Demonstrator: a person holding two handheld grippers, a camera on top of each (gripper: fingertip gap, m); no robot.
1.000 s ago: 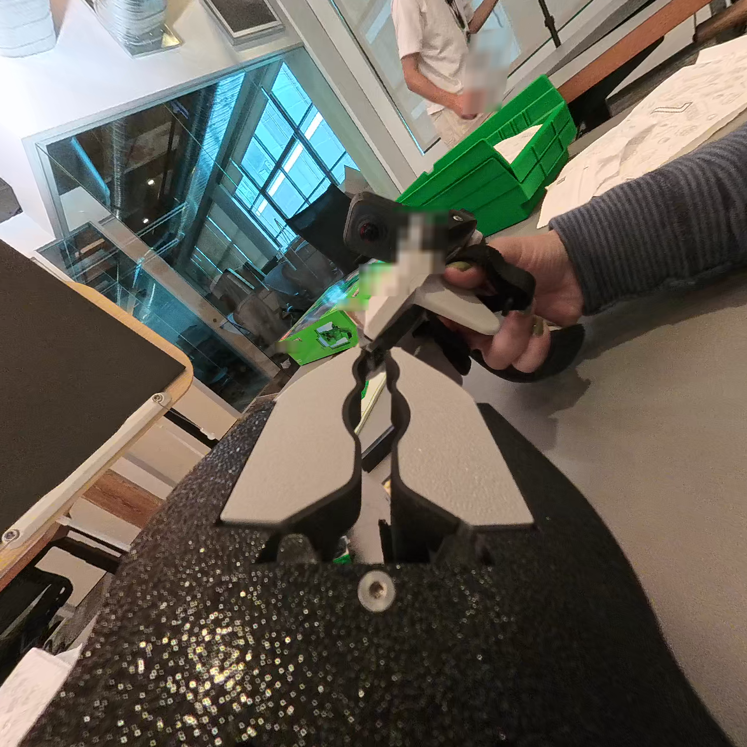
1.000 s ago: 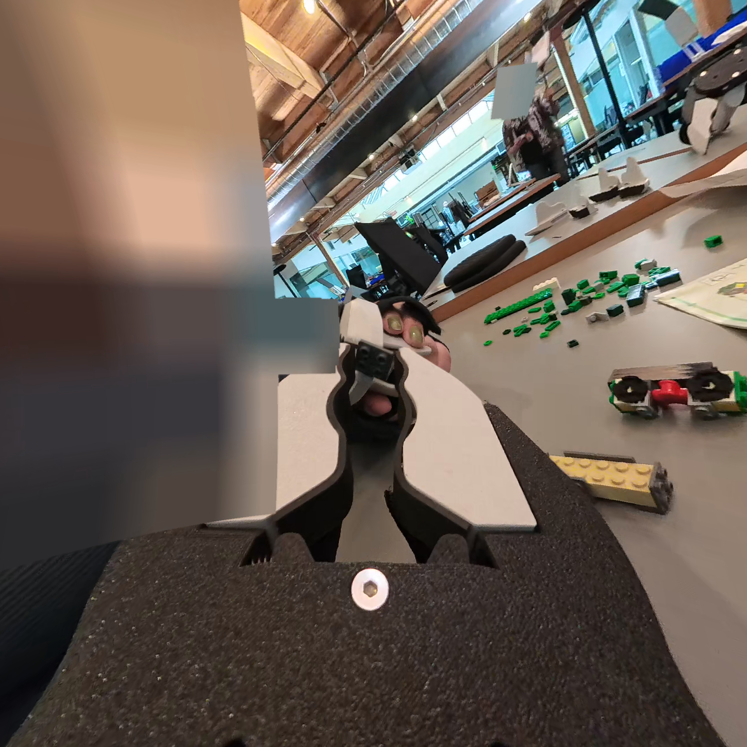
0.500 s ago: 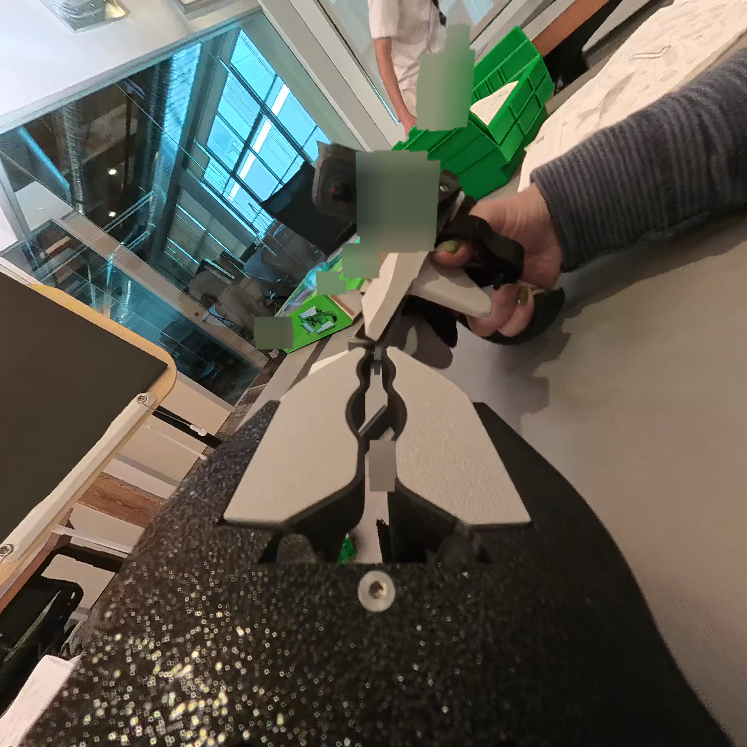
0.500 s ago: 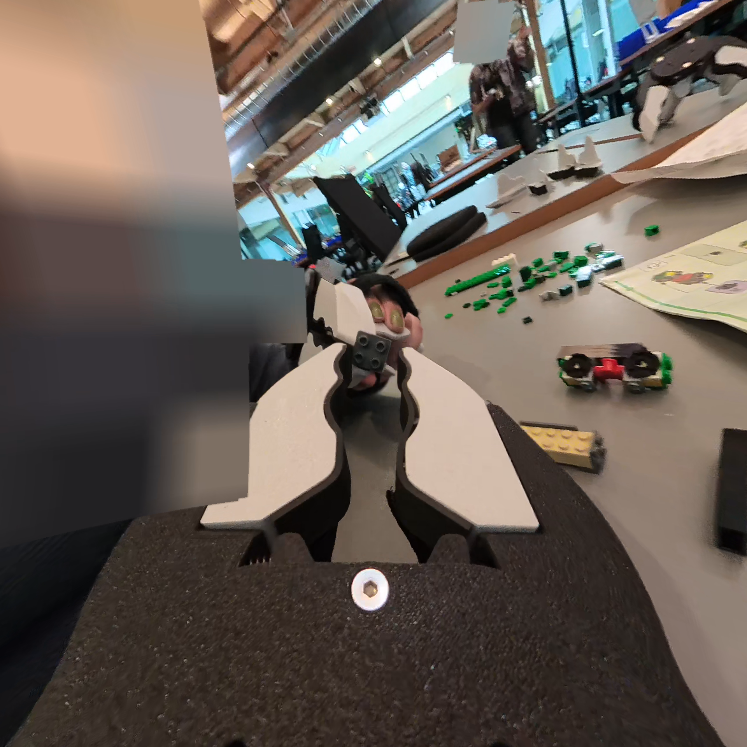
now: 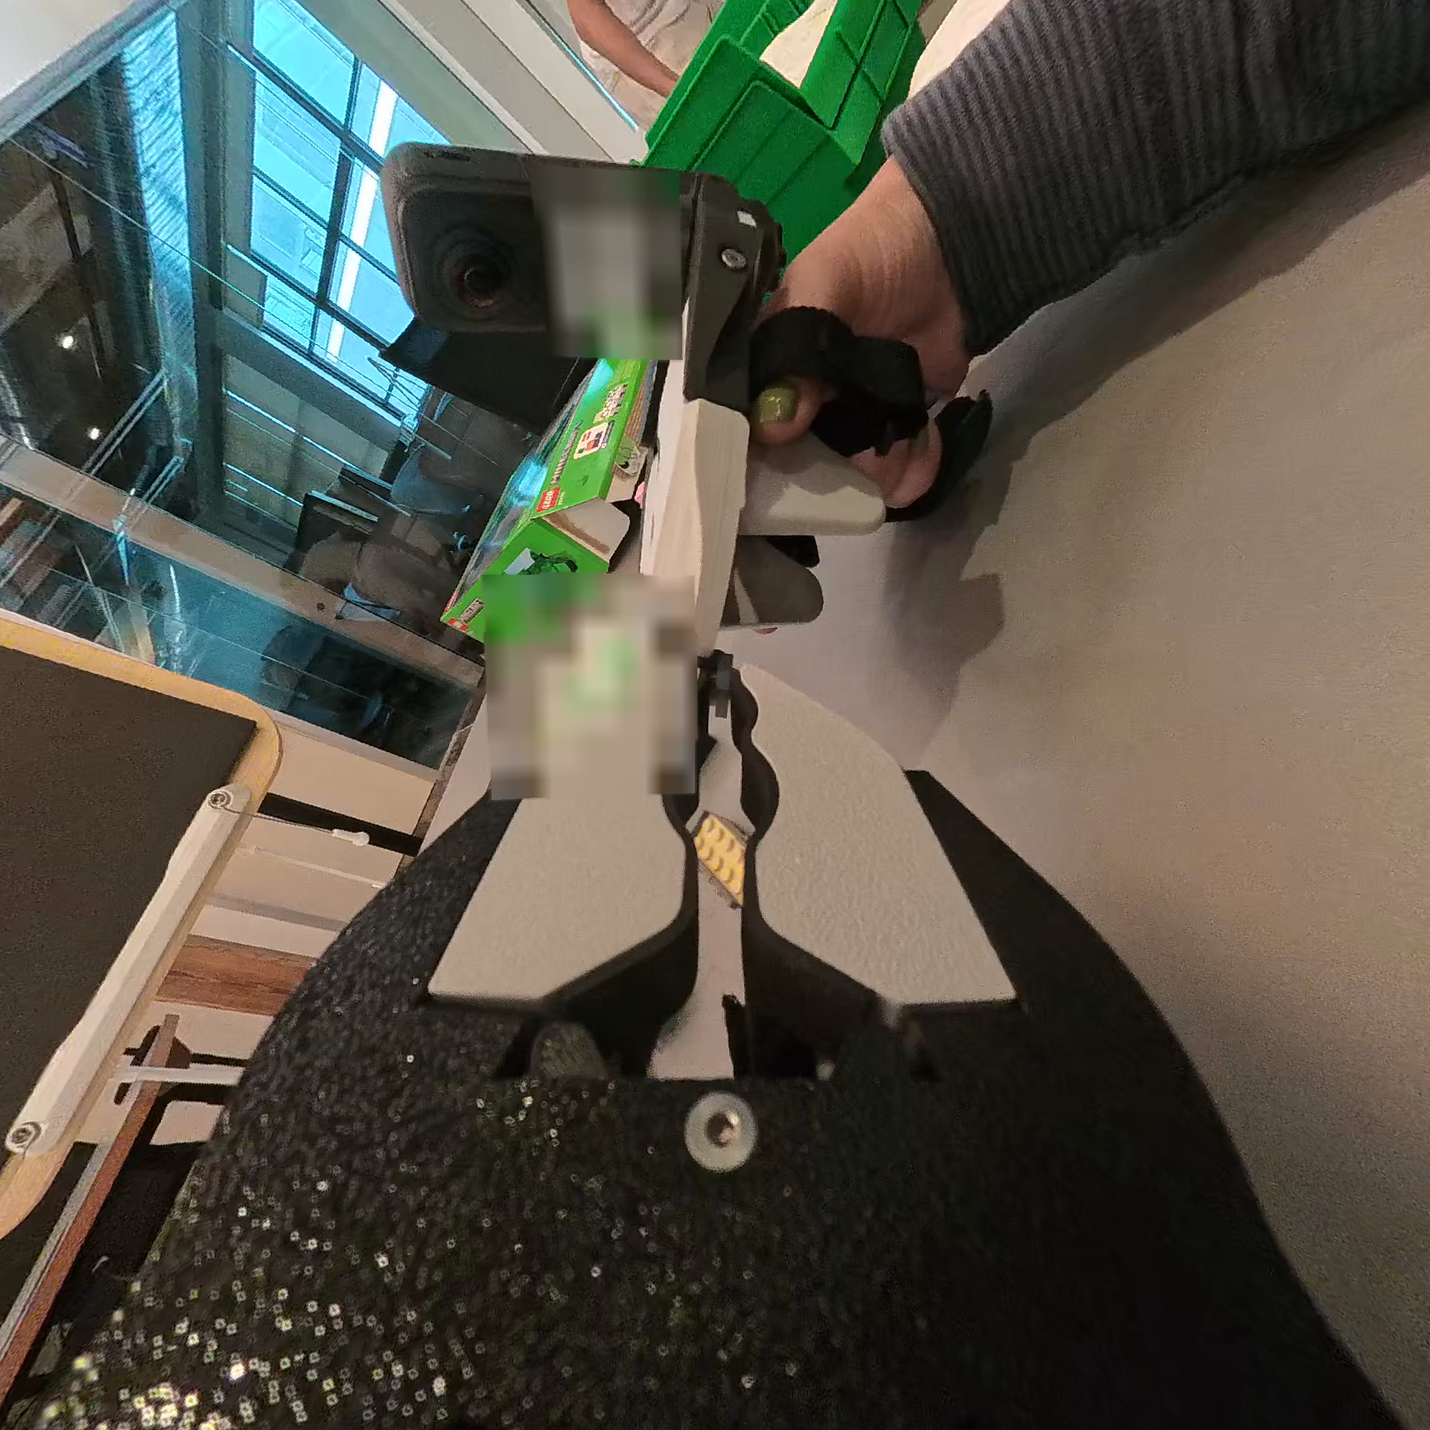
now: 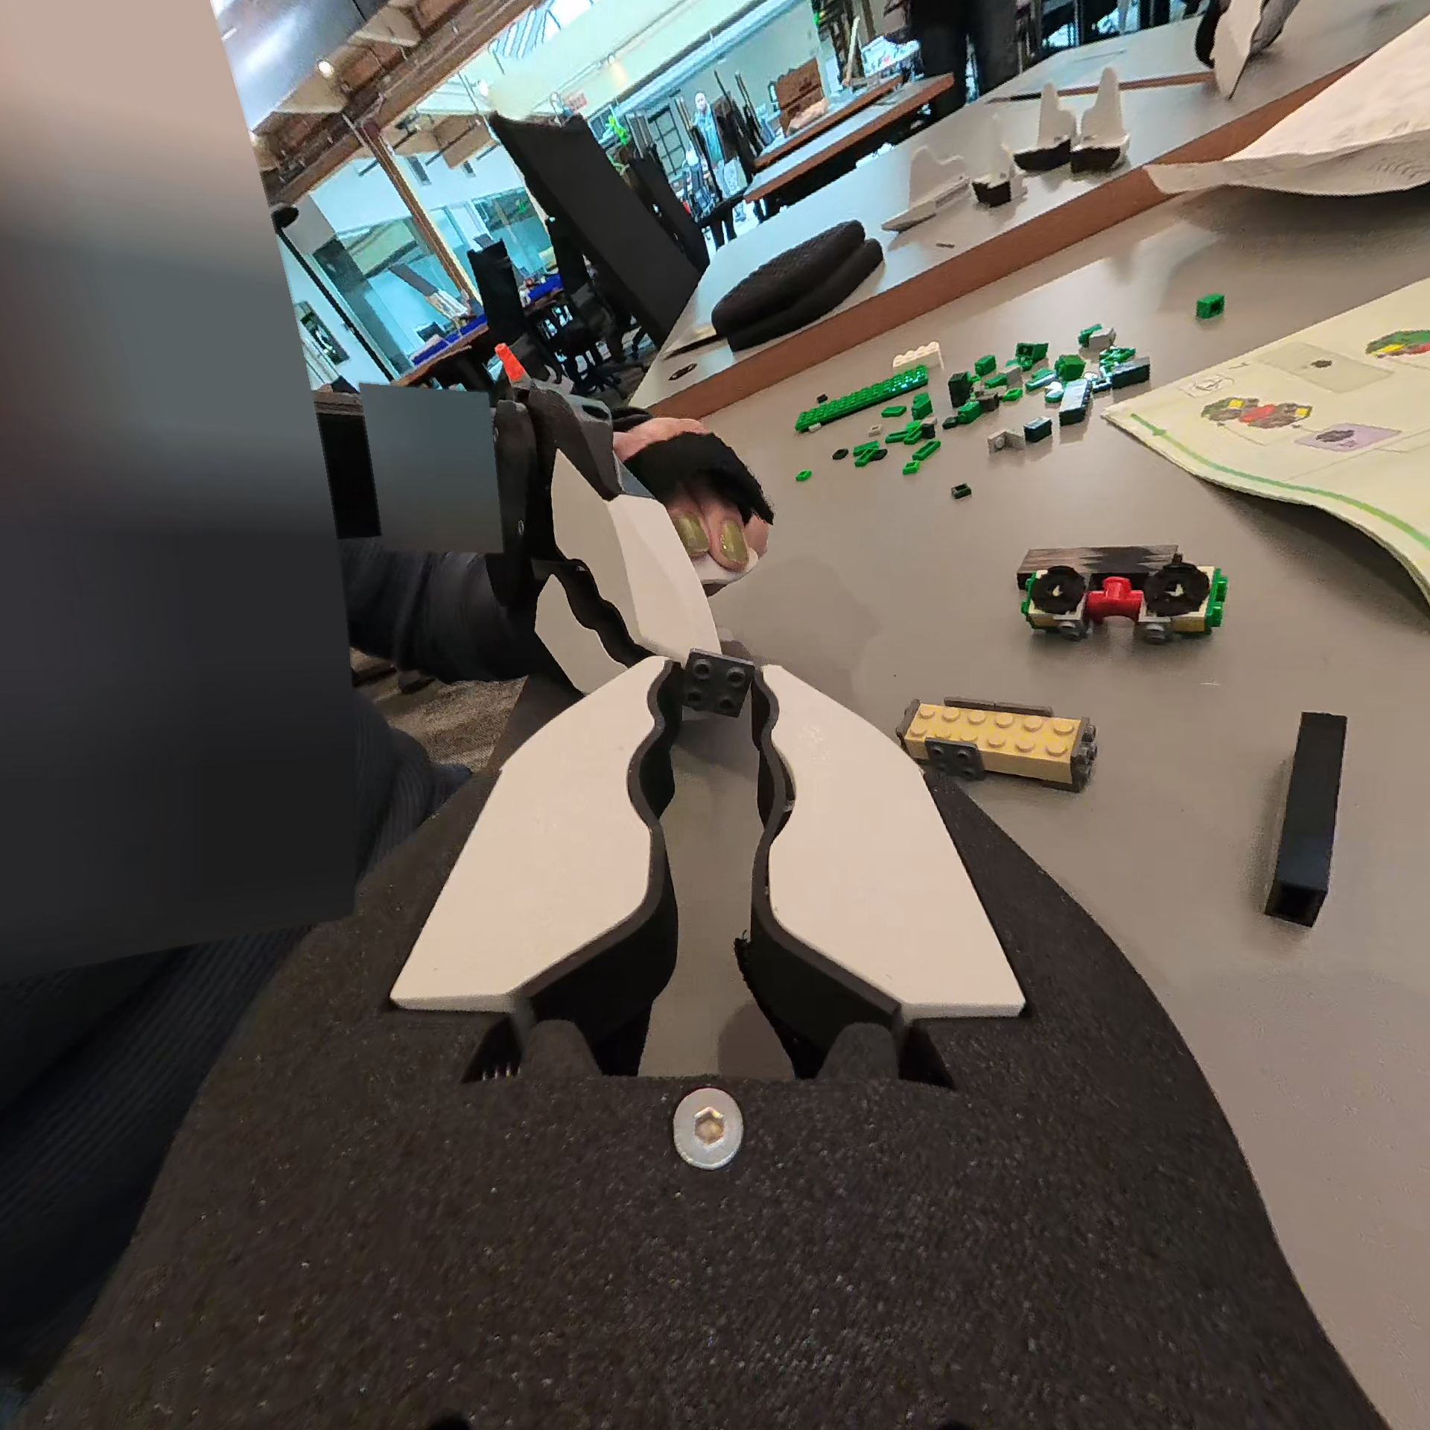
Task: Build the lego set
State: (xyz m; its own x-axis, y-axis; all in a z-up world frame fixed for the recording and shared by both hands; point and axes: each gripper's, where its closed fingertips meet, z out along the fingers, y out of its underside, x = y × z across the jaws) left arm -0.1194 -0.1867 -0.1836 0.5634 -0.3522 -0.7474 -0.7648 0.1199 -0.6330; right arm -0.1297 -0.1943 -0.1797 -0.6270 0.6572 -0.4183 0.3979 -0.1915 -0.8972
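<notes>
Room: open workshop hall with glass walls, long tables and black chairs behind a grey table (image 6: 1161,1045).
Loose parts: small green and grey bricks (image 6: 967,402) scattered far across the table, near an open instruction booklet (image 6: 1277,433) at the right edge.
Wheeled build: a short chassis (image 6: 1122,600) with 2 black wheels and a red piece between them, lying apart from the other parts.
Yellow block: a tan-yellow brick assembly (image 6: 998,744) with a grey plate on its near side, just right of the right gripper's fingers.
Black bar: a long black hollow piece (image 6: 1304,816) lying alone, right of the yellow block.
Box: green set box (image 5: 542,511) standing behind the grippers in the left wrist view; green bins (image 5: 774,116) farther back.
Right gripper (image 6: 716,685): clenched on a dark grey 2x2 plate (image 6: 718,689), studs facing the camera, held above the table.
Left gripper (image 5: 720,696): fingers nearly together on the same small dark piece (image 5: 718,685) at their tips, seen edge-on.
Hands: right hand (image 5: 867,309) wraps its handle under a black strap; left hand (image 6: 696,480) grips likewise, tips of both tools meeting.
</notes>
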